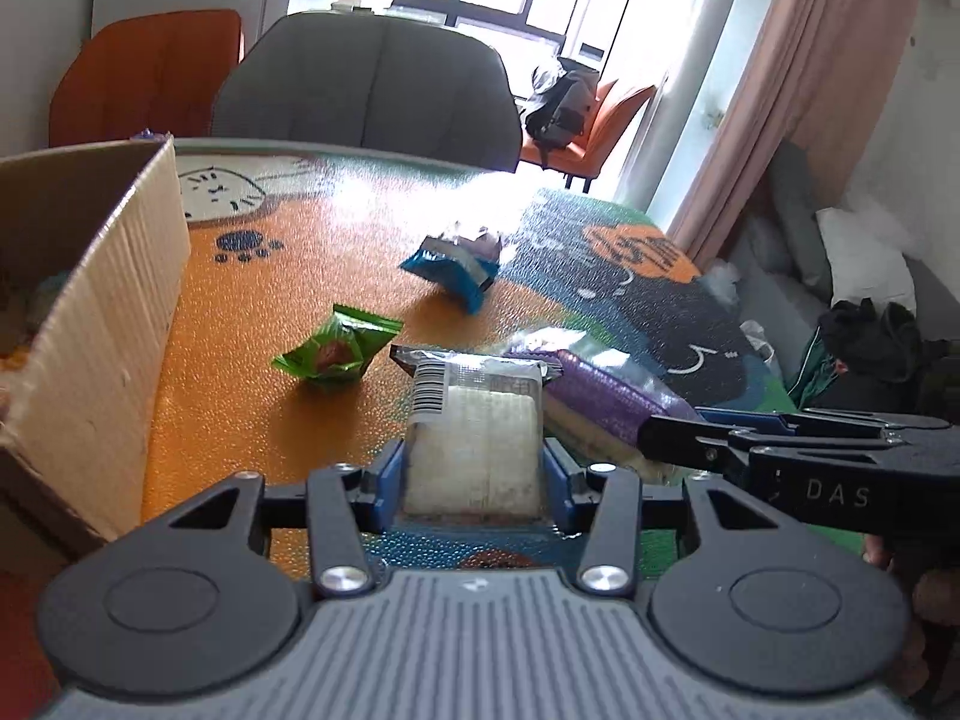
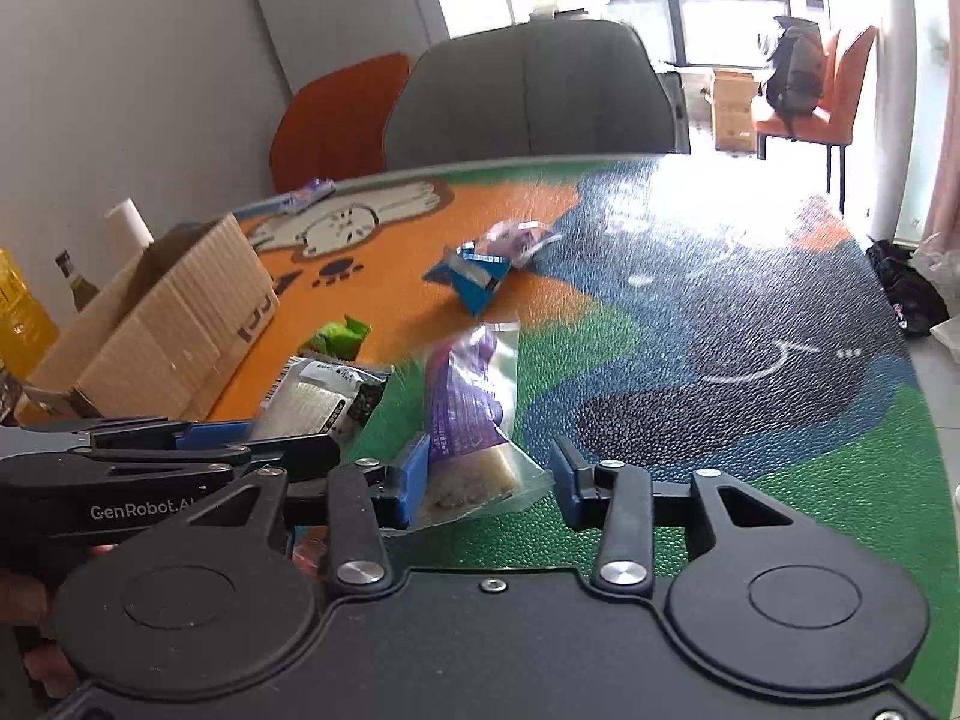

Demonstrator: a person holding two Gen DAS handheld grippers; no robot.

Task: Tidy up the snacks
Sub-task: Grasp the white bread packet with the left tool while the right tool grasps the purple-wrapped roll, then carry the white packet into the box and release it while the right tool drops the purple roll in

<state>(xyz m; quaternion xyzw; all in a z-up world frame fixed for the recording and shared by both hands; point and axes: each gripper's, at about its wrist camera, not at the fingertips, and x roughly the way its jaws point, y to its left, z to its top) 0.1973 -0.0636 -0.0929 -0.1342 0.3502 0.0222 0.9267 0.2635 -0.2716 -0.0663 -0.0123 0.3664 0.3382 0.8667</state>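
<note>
Cardboard box (image 1: pixel 90 300) left; left gripper (image 1: pixel 474 480) clamps white snack (image 1: pixel 474 432); right gripper (image 2: pixel 492 480) agape.

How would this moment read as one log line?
left gripper: shut on white snack pack | right gripper: open around purple snack pack | cardboard box: left

Black claws (image 1: pixel 474 474), blue pads (image 2: pixel 414 480)

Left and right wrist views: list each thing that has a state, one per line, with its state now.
left gripper: shut on white snack pack
white snack pack: gripped, near end between the blue pads
right gripper: open, straddling the purple snack pack
purple snack pack: lying on the table, ungripped
green candy wrapper: loose on the table
blue snack packet: loose on the table
cardboard box: open-topped
</note>
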